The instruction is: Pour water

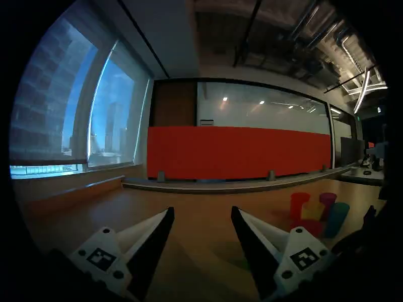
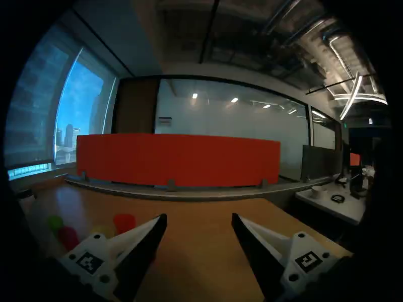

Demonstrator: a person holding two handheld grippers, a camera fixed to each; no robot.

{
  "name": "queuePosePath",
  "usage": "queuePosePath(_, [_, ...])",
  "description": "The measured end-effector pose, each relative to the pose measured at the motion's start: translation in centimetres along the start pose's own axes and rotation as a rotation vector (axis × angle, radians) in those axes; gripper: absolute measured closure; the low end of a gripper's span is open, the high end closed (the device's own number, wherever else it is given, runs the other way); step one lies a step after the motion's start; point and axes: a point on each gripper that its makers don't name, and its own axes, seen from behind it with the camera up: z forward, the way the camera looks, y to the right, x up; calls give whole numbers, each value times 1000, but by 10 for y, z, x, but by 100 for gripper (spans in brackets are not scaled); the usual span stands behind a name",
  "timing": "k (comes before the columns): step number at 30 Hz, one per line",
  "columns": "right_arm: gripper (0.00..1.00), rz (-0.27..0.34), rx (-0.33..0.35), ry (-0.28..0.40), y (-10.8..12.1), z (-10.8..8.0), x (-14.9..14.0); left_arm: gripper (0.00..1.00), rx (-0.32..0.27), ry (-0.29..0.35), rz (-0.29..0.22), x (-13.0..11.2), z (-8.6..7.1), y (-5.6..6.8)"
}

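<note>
Several coloured plastic cups [image 1: 317, 214] stand grouped on the wooden table [image 1: 201, 226] at the right of the left gripper view: red, yellow, purple and a teal one nearest the edge. My left gripper [image 1: 202, 214] hangs open above the table, left of the cups, with nothing between its fingers. In the right gripper view the cups [image 2: 90, 226] sit low at the left, red, green and dark pink, partly behind the left finger. My right gripper [image 2: 199, 220] is open and empty over the bare table [image 2: 201, 251].
A long orange divider panel [image 1: 237, 153] runs along the table's far edge. Large windows [image 1: 75, 126] fill the left wall. A second desk [image 2: 332, 199] with a monitor and small items stands to the right.
</note>
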Motion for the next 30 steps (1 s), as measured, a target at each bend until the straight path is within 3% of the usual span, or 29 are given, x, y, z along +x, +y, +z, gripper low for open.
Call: queuePosePath(30, [1, 26, 6, 15, 9, -6, -2, 17, -8, -52, 20, -16, 6, 4])
